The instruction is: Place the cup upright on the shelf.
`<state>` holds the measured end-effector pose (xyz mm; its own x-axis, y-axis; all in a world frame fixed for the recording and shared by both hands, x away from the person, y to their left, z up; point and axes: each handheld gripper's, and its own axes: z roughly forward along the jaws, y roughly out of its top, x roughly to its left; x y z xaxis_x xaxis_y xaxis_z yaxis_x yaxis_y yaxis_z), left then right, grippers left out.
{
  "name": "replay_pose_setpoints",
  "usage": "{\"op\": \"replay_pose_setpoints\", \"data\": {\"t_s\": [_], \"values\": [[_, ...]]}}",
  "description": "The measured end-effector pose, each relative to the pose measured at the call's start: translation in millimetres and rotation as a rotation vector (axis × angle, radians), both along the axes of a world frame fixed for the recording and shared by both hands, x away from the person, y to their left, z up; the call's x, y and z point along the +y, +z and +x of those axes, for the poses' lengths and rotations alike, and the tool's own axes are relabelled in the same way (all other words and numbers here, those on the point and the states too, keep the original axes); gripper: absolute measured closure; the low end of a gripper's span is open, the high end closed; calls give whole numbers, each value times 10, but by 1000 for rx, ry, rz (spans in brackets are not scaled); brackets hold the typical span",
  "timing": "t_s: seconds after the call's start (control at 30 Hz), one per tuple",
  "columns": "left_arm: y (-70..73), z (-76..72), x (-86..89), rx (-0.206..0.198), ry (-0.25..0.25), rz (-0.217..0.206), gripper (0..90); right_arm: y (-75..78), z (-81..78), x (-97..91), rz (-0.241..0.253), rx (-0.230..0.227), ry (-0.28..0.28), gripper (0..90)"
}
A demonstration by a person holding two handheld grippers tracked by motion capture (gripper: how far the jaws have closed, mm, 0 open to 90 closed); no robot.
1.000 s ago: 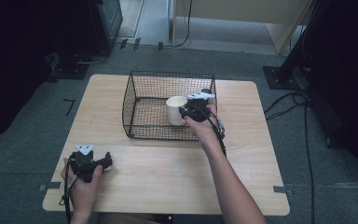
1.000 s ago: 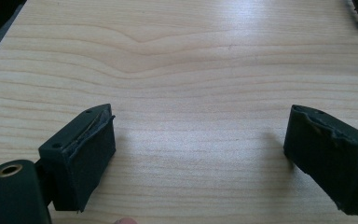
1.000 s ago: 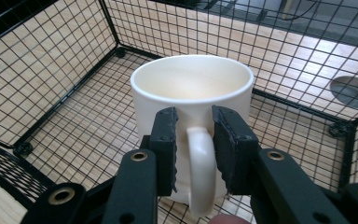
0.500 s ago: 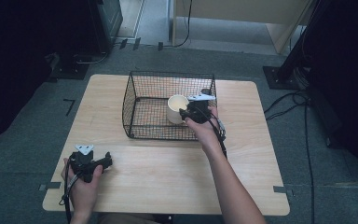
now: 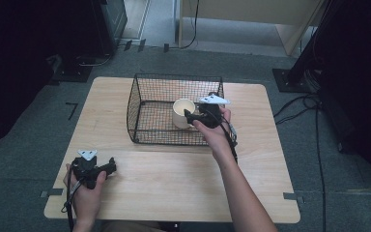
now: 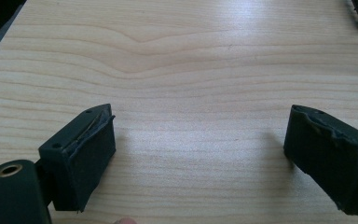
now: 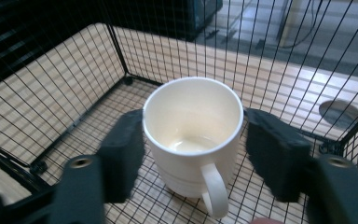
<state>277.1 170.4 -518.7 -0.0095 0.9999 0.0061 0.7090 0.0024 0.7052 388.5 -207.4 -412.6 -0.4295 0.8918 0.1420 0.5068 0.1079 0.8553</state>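
I have the right gripper (image 5: 189, 116) reaching in over the 3 o'clock wall of the wire basket (image 5: 140, 96), its jaws on either side of the white mug (image 7: 193, 135) that stands upright on the basket floor, toward the 3 o'clock end. The jaws have just been opening: the right-hand pad (image 7: 272, 154) stands clear of the mug wall, the left-hand one (image 7: 121, 154) sits just beside it – whether it brushes the mug I cannot tell – so I judge the mug set down and released, not held. To do this step well I want both pads free before I move, then a straight pull back and up; the handle points toward me between the jaws, and a sideways drag could catch it and tip the mug. The basket rim is my tight edge – it lies under my wrist. The left gripper (image 5: 107, 168) rests at 7 o'clock on the table (image 5: 270, 193), jaws wide apart over bare wood, holding nothing, with plenty of open room around it.
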Motion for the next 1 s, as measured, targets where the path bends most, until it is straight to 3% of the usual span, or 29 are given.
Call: {"op": "replay_pose_setpoints", "data": {"t_s": [0.13,0.2,0.27,0.7,1.0], "values": [[0,0,0,0,0,0,92,68,-91,-34,10,-37,26,114],[0,0,0,0,0,0,92,106,-155,-58,30,-59,48,81],[-1,1,-1,-2,1,-1,92,147,-219,-76,20,-75,55,25],[-1,1,-1,-2,1,0,91,271,-590,-300,0,-129,56,0],[0,0,-1,-1,1,0,92,187,-758,-487,-8,-125,32,0]]}}
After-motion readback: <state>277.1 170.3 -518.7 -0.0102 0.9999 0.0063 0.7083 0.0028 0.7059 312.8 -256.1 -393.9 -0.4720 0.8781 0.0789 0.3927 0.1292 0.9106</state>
